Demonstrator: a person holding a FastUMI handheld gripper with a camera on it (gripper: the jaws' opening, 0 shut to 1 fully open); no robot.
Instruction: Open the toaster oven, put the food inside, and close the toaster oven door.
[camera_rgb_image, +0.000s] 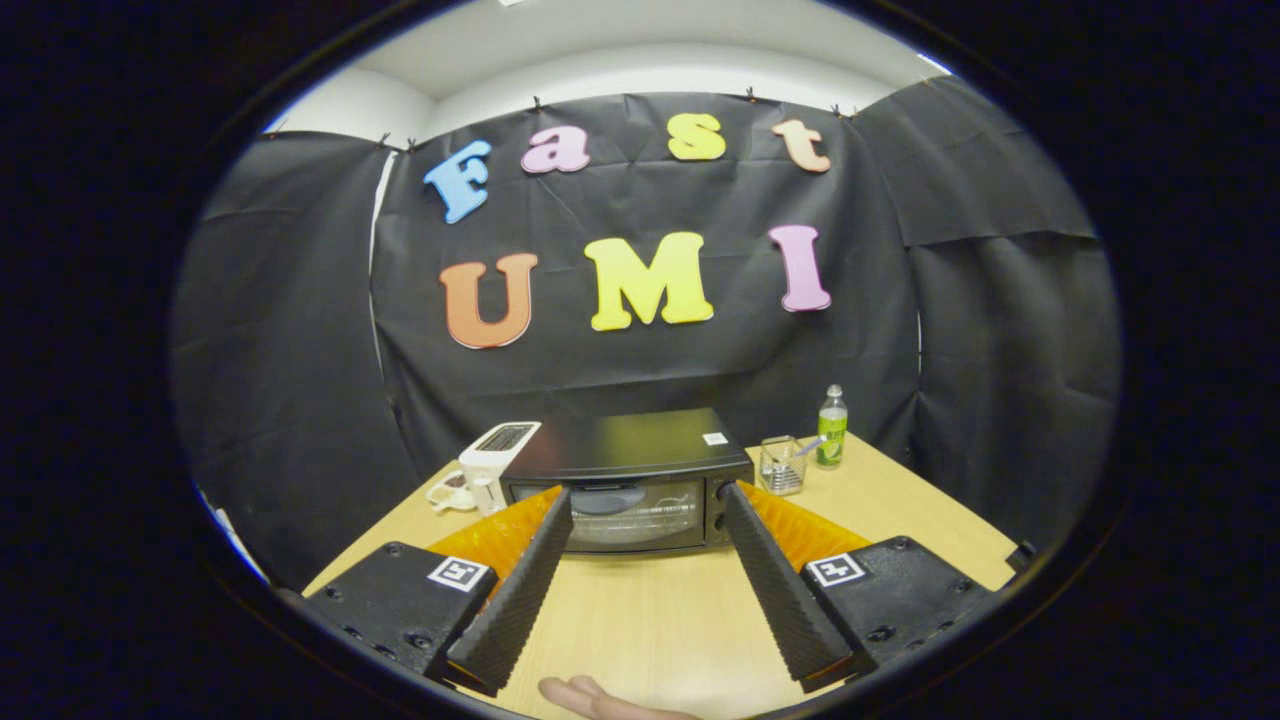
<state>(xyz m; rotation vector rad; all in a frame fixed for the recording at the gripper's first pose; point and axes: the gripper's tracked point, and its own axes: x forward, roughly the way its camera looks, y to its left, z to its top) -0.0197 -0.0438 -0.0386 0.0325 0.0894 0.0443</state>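
A black toaster oven (630, 480) stands at the far side of the wooden table (650, 620), its glass door (622, 513) shut. A pale round shape shows dimly behind the glass. My gripper (645, 495) hovers above the table in front of the oven, open wide, with nothing between its fingers. The two fingertips frame the oven's door from this angle, still short of it.
A white toaster (493, 462) and a small white cup (450, 492) sit left of the oven. Right of it stand a clear glass container (781, 465) and a green-labelled bottle (831, 428). A person's fingers (600, 700) rest at the table's near edge.
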